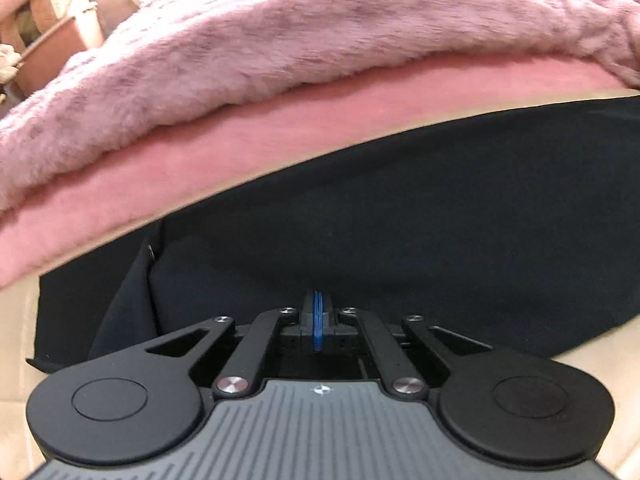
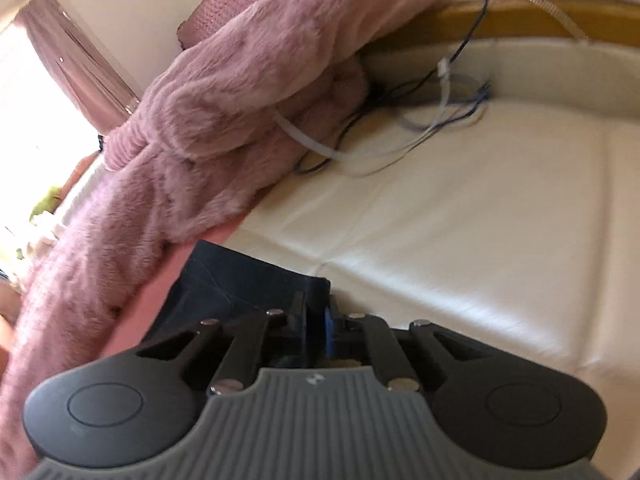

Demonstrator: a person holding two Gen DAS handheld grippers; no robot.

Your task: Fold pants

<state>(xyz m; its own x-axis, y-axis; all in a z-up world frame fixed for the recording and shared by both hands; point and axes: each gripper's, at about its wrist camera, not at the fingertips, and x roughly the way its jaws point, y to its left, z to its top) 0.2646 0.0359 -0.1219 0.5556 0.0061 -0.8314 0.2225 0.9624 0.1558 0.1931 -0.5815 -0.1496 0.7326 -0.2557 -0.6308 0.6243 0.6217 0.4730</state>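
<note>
The dark navy pants lie spread flat on a cream surface and fill the middle of the left wrist view. My left gripper is shut, its blue pads pressed together at the pants' near edge; whether cloth is pinched between them is hidden. In the right wrist view the pants show as a folded end with a seam. My right gripper is shut at that end's right corner, the cloth running in between its fingers.
A fluffy pink blanket over a smoother pink sheet lies just beyond the pants. The blanket piles up at the left in the right wrist view. Tangled cables lie on the cream mattress near a padded rim.
</note>
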